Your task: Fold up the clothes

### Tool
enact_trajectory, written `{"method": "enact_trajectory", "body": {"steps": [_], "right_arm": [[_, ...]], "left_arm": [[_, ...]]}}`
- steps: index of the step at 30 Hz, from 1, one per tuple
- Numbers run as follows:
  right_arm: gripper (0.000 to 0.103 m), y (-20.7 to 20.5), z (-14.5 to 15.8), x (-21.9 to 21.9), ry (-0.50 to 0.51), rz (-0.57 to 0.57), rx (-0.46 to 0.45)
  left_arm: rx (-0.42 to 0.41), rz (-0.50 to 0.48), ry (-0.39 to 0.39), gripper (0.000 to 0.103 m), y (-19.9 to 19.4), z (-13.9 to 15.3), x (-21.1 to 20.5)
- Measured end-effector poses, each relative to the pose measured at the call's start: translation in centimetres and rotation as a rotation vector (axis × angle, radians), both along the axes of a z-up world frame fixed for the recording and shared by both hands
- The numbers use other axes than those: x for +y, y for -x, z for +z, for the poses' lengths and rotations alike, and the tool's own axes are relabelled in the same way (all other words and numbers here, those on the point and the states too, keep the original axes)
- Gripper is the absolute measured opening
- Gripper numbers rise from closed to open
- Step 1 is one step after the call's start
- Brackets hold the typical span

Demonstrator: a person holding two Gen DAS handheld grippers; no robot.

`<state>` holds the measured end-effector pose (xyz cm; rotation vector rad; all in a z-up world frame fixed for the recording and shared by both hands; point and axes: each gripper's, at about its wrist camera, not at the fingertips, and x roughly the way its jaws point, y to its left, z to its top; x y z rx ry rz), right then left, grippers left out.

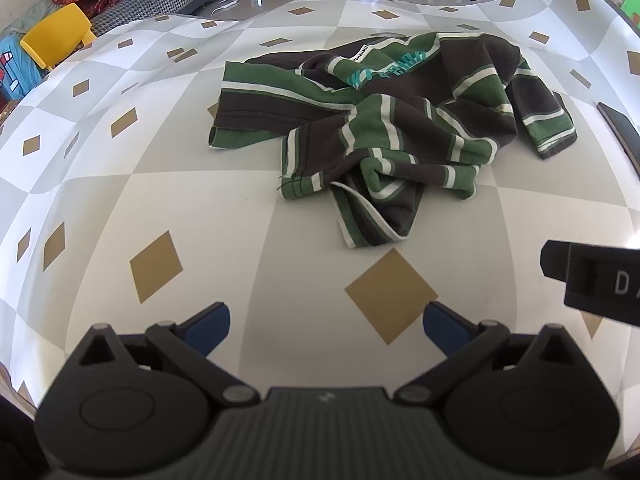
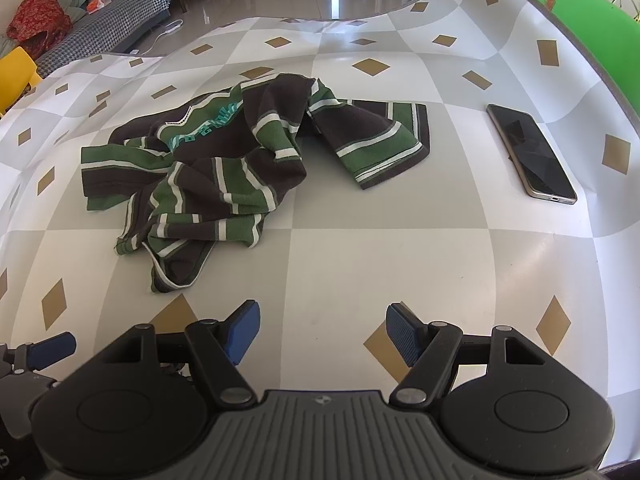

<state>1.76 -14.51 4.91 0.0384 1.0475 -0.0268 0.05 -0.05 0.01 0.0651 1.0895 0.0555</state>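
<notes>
Checkered and gold-diamonded, the tablecloth (image 2: 360, 248) carries a crumpled green-and-brown striped shirt (image 1: 372, 120) near its middle, with a phone (image 2: 532, 152) well apart toward the right edge. We judge the shirt soft, light and floppy, best taken at the hem corner (image 1: 368, 236) nearest us and a sleeve cuff. Our left gripper (image 1: 326, 326) and right gripper (image 2: 322, 332) hover empty, fingers spread.
</notes>
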Motion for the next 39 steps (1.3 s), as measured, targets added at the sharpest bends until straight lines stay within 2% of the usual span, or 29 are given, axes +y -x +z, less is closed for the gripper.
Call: {"method": "enact_trajectory", "body": {"steps": [19,39], "right_arm": [[0.069,0.1,0.0,0.2,0.007,-0.002,-0.007],[0.069,0.4,0.4,0.5,0.017,0.008,-0.026]], "left_arm": [[-0.012,0.005,-0.021,0.103,-0.2,0.0,0.5],[-0.006,0.064,0.032,0.103,-0.5,0.5,1.6]]}}
